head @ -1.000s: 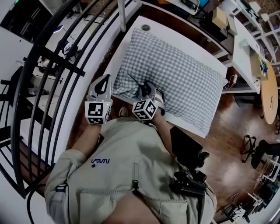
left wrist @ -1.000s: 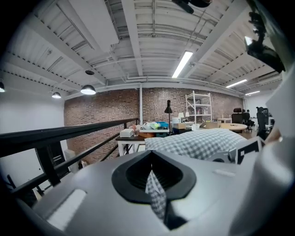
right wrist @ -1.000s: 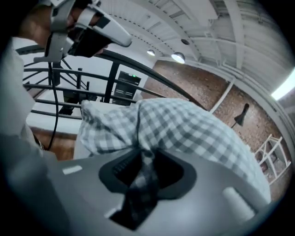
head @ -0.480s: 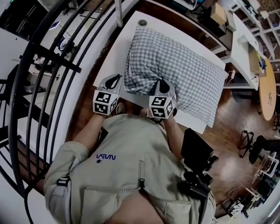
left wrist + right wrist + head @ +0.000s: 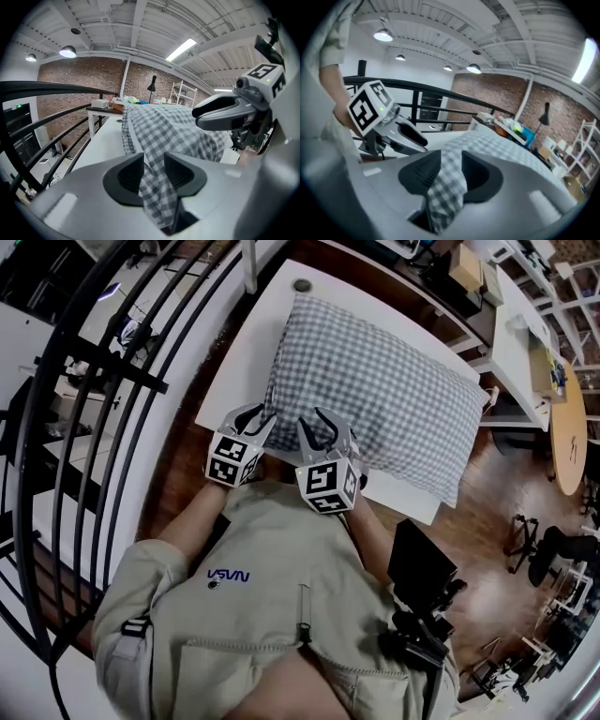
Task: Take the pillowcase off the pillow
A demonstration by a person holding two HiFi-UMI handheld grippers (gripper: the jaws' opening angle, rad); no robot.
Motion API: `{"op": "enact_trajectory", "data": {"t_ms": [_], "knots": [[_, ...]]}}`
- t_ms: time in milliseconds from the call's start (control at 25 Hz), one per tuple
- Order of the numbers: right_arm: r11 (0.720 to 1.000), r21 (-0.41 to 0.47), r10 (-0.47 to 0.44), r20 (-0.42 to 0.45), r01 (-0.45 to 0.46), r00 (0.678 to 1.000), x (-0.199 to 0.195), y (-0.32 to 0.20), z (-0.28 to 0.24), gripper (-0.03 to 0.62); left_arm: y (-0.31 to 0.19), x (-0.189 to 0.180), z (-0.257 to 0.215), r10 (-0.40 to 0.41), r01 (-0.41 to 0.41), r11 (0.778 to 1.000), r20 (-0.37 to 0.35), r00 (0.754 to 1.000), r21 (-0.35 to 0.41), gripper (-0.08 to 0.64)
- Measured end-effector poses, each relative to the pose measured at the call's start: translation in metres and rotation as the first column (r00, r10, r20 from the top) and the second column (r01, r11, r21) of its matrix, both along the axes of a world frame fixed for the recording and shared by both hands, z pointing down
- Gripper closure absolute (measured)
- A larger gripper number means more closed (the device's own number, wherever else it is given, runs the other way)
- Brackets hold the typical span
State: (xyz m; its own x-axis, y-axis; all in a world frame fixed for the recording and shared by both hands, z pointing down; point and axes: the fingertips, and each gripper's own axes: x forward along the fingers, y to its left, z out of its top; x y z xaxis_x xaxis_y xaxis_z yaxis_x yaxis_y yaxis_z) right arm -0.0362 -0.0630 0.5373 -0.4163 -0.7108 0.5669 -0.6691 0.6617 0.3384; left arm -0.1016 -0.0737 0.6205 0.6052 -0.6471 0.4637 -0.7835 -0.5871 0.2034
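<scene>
The pillow in its blue-and-white checked pillowcase lies slantwise on the white table. Both grippers are at the pillow's near end, close together. My left gripper is at the near left corner. Its jaws are opening, and a fold of the checked cloth hangs loose between them. My right gripper is just to its right. Its jaws are also opening, with a bunch of the cloth between them. Each gripper shows in the other's view: the right gripper and the left gripper.
A black metal railing curves along the table's left side. Behind the pillow are a second white table and a round wooden table. Black gear hangs at the person's right hip, over the wooden floor.
Both grippers were shut on the pillowcase's near edge half a second ago; now their jaws stand apart. The right gripper has shifted left, nearer the left one.
</scene>
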Motion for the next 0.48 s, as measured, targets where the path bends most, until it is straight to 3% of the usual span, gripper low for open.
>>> {"op": "enact_trajectory", "data": {"t_ms": [120,240,280,360,480], "knots": [[0.986,-0.087,-0.149,-0.038,0.146,0.988,-0.035,0.01,0.019,0.453,0.0,-0.009,0.002,-0.027,0.027,1.0,-0.002,1.0,-0.012,0.417],[0.963,-0.203,-0.215,-0.183,0.177,0.959,-0.04,0.017,0.063,0.452,0.0,-0.015,-0.002,-0.046,0.046,0.999,-0.009,0.999,-0.01,0.419],[0.96,-0.225,-0.219,-0.231,0.167,0.948,-0.037,0.019,0.075,0.468,0.001,-0.016,-0.004,-0.05,0.05,0.999,-0.012,0.999,-0.01,0.417],[0.963,-0.231,-0.199,-0.265,0.138,0.944,-0.031,0.018,0.082,0.583,0.0,-0.018,-0.004,-0.052,0.052,0.999,-0.016,0.998,-0.01,0.419],[0.973,-0.208,-0.142,-0.213,0.097,0.967,-0.023,0.015,0.069,0.585,-0.003,-0.019,0.0,-0.047,0.046,0.999,-0.022,0.999,-0.015,0.422]]}}
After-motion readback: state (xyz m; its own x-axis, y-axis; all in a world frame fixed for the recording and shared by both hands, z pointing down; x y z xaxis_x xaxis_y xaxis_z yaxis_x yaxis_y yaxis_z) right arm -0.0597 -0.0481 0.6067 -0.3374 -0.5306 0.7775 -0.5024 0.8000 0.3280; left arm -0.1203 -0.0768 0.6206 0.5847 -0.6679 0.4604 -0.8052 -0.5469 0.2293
